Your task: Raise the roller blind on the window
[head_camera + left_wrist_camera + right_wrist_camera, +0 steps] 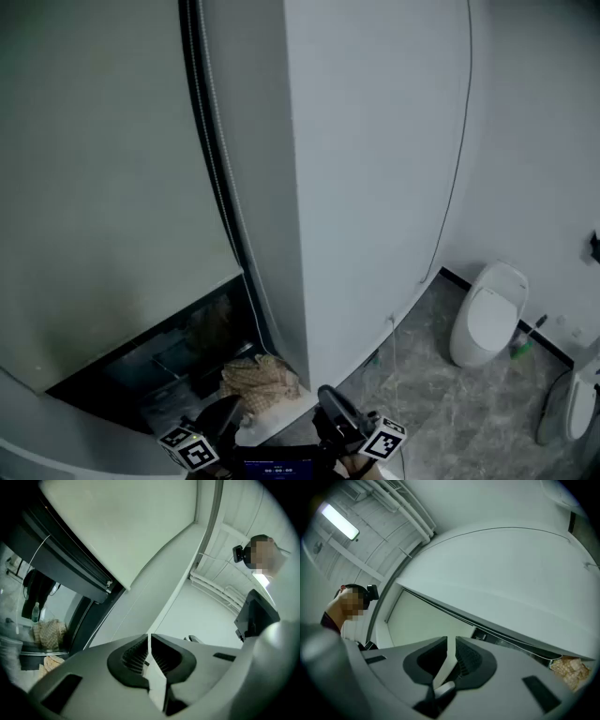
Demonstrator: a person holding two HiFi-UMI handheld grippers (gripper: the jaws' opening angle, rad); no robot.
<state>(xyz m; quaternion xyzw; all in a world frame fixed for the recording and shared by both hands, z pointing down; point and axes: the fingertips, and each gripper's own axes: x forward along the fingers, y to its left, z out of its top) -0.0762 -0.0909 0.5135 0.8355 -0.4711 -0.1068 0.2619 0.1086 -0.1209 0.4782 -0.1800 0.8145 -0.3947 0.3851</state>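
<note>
The pale roller blind (103,169) covers most of the window at the left of the head view, with its bottom bar (141,328) above a dark strip of bare glass. Down its right edge runs the bead chain (220,169). My left gripper (228,411) and right gripper (331,401) sit low at the frame's bottom, below the window and apart from the chain. In the left gripper view the left gripper (150,644) is shut on nothing, facing the blind (117,522). The right gripper (451,651) is nearly closed and empty, below the blind (426,625) and chain (506,639).
A beige checked cloth (258,380) lies on the sill by the window's lower right corner. A white wall pier (375,169) stands right of the window, with a thin cable (459,141) down it. A white urinal (487,314) and a green bottle (520,345) stand on the marble floor (450,412).
</note>
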